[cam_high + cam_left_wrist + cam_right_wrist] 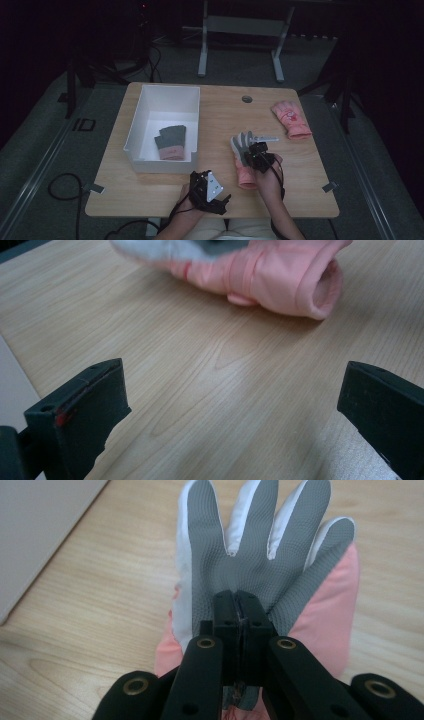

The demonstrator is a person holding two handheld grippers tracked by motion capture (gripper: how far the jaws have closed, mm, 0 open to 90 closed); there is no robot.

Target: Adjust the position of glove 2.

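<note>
Grey-palmed pink glove [260, 555] pinched in closed right hand-held gripper [239, 605], cuff hidden; left hand-held gripper [230, 405] wide, empty; white box [145, 102] holds matching glove [171, 142].

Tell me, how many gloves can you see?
3. One glove in the white box, one under the right gripper near the table's front, one pink glove at the far right. More could hide underneath.

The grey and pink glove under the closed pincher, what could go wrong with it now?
The right gripper is shut on the grey and pink glove, but its jaws seem to pinch just a little palm fabric, so the glove might slip free when lifted. The white box already holds another glove; a loose drop could catch on the wall. The left gripper, open, is not helping.
</note>
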